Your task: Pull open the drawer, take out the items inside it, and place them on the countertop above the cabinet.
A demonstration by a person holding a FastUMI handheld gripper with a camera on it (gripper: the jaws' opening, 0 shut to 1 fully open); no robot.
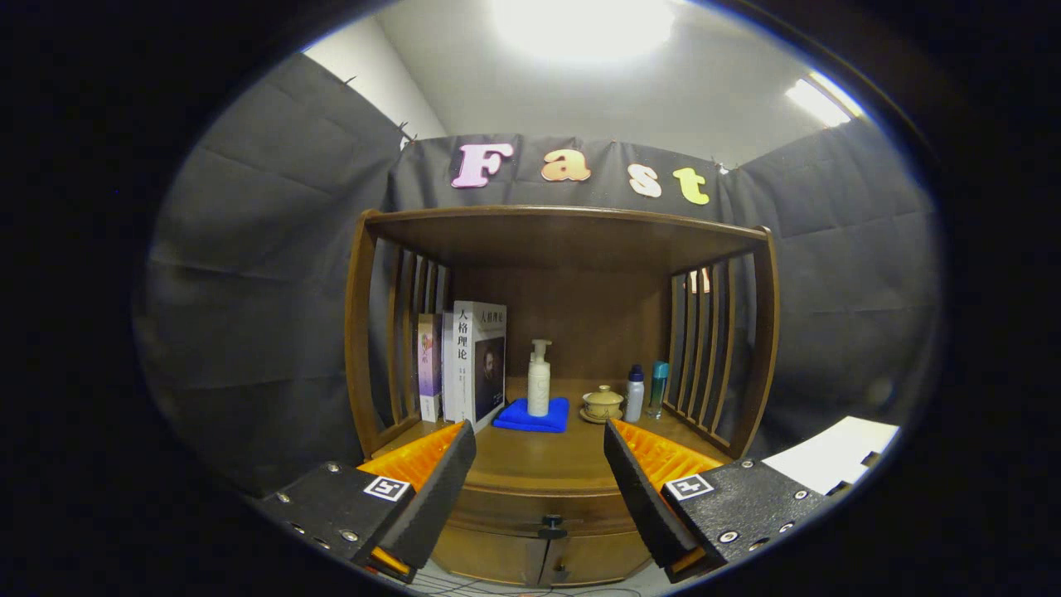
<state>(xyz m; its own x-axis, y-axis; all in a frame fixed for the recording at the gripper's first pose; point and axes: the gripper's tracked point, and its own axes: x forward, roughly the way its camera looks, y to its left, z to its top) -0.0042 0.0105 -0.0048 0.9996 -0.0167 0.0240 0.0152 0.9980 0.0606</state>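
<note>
Gripper view, jaws: the gripper (539, 477) holds its jaws spread wide, gripping nothing, with the cabinet front showing in the gap between them.
Gripper view, landmark: a wooden cabinet (564, 249) with slatted sides stands ahead of the jaws against the booth's black cloth.
Drawer: the drawer (543, 506) sits closed in the cabinet front, directly under the surface, low between the two fingers.
Knob: a small dark knob (551, 524) sticks out at the middle of the drawer front.
Surface: the cabinet's countertop, the surface (539, 460), lies just above the drawer and beyond the fingertips.
Books: two upright books (468, 365) stand at the cabinet's left slats.
Cloth: a folded blue cloth (532, 416) lies at the middle of the surface, towards the cabinet's back.
Pump bottle: a white pump bottle (539, 381) stands upright on the blue cloth.
Lidded cup: a beige lidded cup (603, 404) on a saucer sits right of the cloth.
Small bottles: a white bottle (634, 395) and a teal bottle (658, 388) stand side by side near the cabinet's right slats.
</note>
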